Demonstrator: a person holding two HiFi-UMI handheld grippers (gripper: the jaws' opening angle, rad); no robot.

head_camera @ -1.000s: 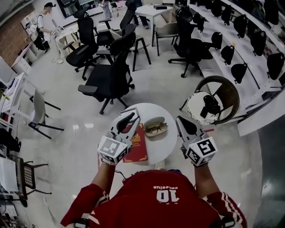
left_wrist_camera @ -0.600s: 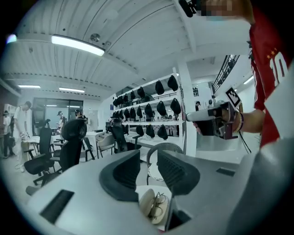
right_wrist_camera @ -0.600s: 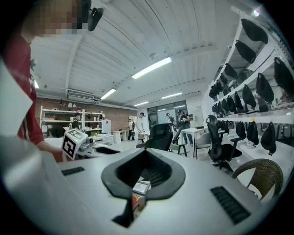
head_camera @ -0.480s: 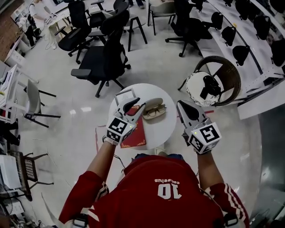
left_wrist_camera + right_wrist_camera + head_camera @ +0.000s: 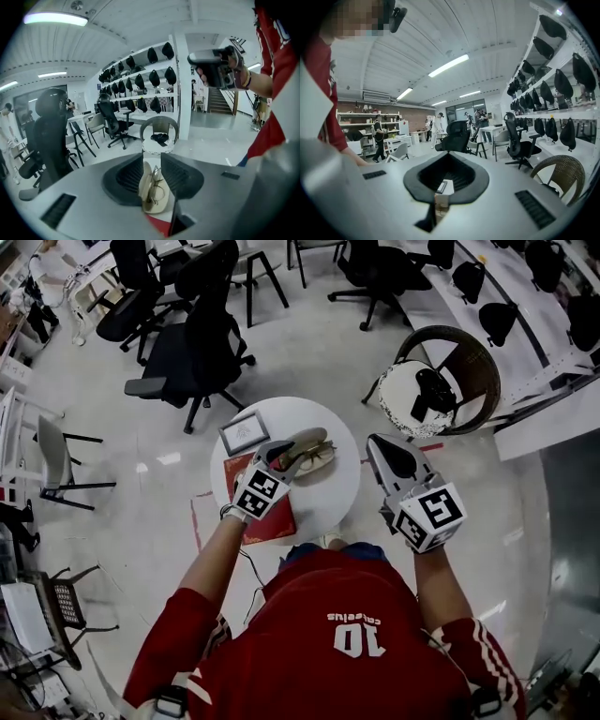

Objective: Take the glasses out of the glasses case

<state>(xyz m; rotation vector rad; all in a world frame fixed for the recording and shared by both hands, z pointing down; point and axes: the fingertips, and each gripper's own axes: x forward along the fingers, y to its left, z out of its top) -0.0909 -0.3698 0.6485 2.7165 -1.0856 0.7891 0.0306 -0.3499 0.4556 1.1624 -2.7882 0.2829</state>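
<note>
An open beige glasses case [image 5: 307, 448] with the glasses [image 5: 314, 457] in it lies on the round white table [image 5: 328, 493]. My left gripper [image 5: 281, 452] has come low over the table, with its tips at the case's left end. In the left gripper view the case [image 5: 149, 199] and the glasses [image 5: 158, 186] show in the gap between its jaws [image 5: 152, 165], which have just opened wider and do not grip. My right gripper [image 5: 377, 441] hovers past the table's right edge. Its jaws [image 5: 440, 190] stand slightly apart with nothing in them.
A red book [image 5: 272, 519] lies under my left wrist, and a small picture frame [image 5: 244, 432] stands at the table's far left. A wicker chair [image 5: 441, 381] is at the back right. Black office chairs [image 5: 192, 343] stand behind the table.
My left gripper has dropped and reached forward from over the red book to the case, its jaws spreading. The right gripper has sunk a little beside the table.
</note>
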